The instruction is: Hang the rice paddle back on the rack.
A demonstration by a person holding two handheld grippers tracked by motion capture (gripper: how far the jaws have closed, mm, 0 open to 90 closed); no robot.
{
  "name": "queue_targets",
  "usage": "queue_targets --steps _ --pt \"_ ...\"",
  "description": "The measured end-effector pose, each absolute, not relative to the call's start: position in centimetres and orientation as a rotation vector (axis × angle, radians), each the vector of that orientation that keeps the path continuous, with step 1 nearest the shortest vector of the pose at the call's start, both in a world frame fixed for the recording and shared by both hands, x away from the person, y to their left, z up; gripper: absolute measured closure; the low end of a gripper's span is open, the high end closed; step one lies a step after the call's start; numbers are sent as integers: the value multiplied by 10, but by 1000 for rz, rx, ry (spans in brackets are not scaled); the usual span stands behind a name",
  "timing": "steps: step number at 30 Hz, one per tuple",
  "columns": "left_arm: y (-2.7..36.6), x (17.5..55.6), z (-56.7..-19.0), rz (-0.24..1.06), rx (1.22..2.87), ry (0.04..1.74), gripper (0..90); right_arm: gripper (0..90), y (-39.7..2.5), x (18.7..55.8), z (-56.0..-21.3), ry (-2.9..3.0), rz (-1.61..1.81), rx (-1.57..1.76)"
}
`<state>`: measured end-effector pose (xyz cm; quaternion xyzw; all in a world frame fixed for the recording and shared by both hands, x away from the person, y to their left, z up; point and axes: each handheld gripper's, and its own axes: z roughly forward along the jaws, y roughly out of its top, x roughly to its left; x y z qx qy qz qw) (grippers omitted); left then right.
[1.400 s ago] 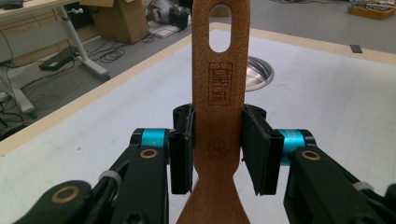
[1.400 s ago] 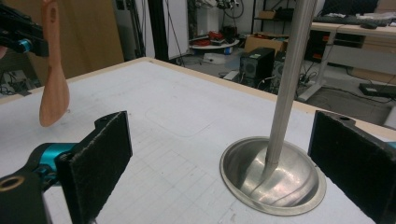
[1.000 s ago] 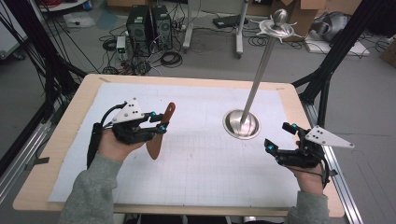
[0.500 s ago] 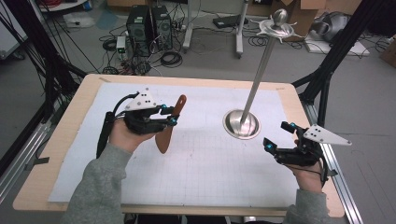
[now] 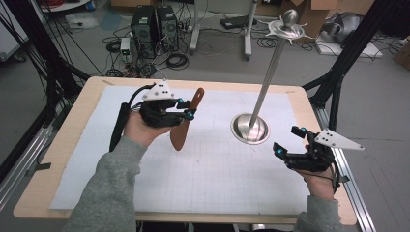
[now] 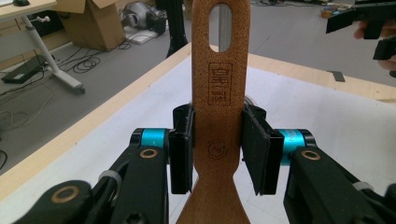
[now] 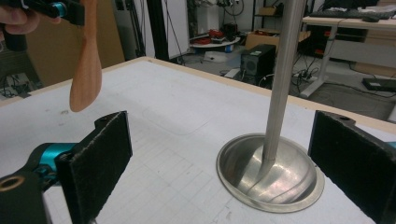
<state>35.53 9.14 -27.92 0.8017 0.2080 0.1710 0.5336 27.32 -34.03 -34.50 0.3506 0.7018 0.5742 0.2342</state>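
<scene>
Spatula (image 5: 185, 121) is clamped at its handle by the left tongs (image 5: 187, 110), raised above the bench (image 5: 58, 159), blade down. Right tongs (image 5: 286, 145) sit low beside the metal stand (image 5: 250, 128), jaws wide and holding nothing.

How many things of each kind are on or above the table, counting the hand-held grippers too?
Wooden spatula: 1
Metal stand with a round base: 1
Hand-held gripper: 2, the left shut on the spatula, the right open
White gridded mat: 1
Total: 5
</scene>
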Motion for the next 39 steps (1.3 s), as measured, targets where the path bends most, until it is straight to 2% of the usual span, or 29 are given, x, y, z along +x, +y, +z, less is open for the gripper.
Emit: queue_targets --steps 16,39 --pt "58 370 -260 417 1927 465 652 48 -346 279 -345 1907 1612 964" --pt "17 395 -233 342 1896 476 652 48 -344 280 -346 1906 1618 955"
